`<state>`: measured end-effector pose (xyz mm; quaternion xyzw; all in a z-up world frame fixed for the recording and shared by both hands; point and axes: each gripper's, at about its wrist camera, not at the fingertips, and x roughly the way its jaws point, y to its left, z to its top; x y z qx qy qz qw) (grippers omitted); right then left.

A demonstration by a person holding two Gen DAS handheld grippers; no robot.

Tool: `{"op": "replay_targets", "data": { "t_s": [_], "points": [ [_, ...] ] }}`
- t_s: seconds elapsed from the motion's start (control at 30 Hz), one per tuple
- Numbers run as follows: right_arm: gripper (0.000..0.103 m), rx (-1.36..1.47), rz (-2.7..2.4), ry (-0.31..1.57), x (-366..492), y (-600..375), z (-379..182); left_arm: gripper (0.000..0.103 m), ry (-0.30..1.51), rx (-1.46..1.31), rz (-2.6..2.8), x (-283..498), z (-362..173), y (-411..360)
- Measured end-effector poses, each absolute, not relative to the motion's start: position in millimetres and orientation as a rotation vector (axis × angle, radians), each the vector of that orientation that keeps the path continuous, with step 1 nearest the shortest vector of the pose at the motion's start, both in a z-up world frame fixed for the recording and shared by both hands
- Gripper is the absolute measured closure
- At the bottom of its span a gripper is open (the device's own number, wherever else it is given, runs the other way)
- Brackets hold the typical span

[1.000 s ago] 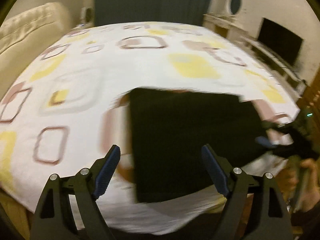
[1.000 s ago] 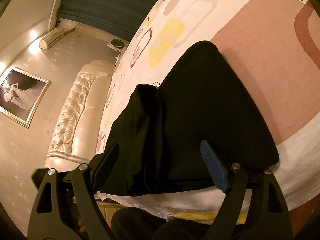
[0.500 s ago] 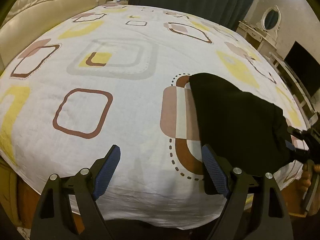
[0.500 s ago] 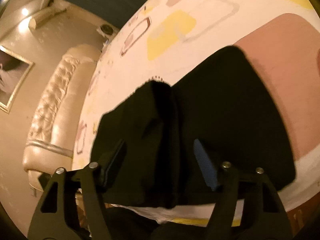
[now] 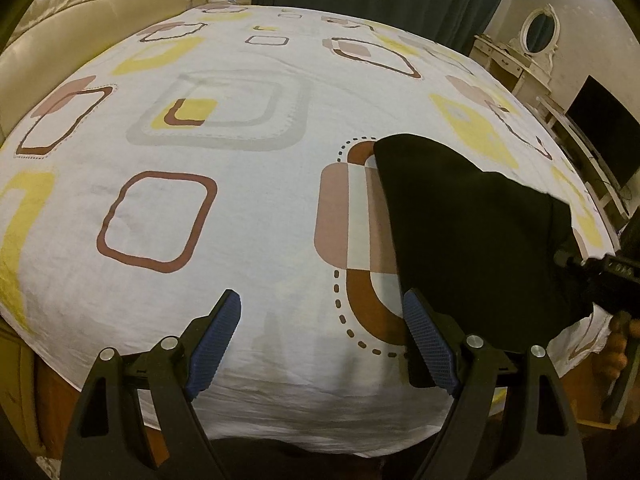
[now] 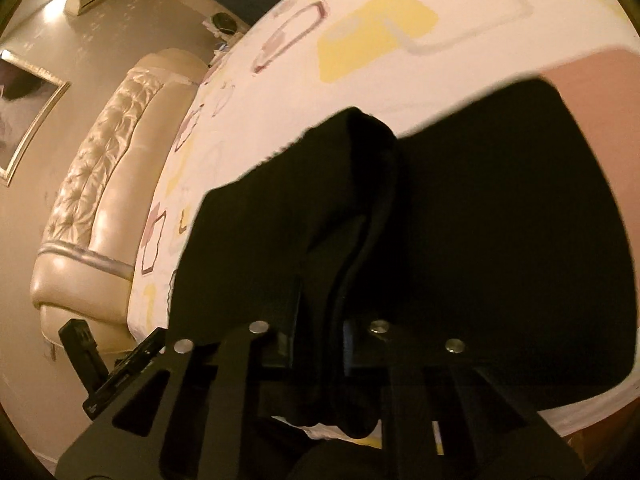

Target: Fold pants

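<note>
Closing right fingers (image 6: 320,344) on black pants (image 6: 480,240); left fingers (image 5: 320,344) wide, empty

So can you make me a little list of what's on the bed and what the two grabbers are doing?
pants: black pants, folded, near the bed's edge
bed: patterned sheet, squares in yellow and brown
left gripper: left gripper open, over bare sheet, nothing between its jaws
right gripper: right gripper closing, jaws nearly together on a pants fold
</note>
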<state>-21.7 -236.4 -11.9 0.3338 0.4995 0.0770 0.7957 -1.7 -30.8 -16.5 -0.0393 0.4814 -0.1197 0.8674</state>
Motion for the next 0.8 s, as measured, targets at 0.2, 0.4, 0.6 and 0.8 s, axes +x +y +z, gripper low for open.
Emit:
{"op": "replay_targets", "data": {
  "t_s": [0.2,0.4,0.6,0.8],
  "points": [
    [0.092,0.668,0.203,0.922,-27,-243,55,0.021,1.01,-0.08,-0.263,-3,-17,-33],
    [0.103,0.639,0.139,0.862,-46,-287,84,0.021,1.004,-0.07,-0.277,-6,-17,-37],
    [0.103,0.771,0.087,0.908,-64,-338,51,0.021,1.009,-0.07,-0.288,-8,-17,-41],
    [0.072,0.888,0.13,0.993,-61,-335,8,0.021,1.01,-0.071,-0.289,-9,-18,-42]
  ]
}}
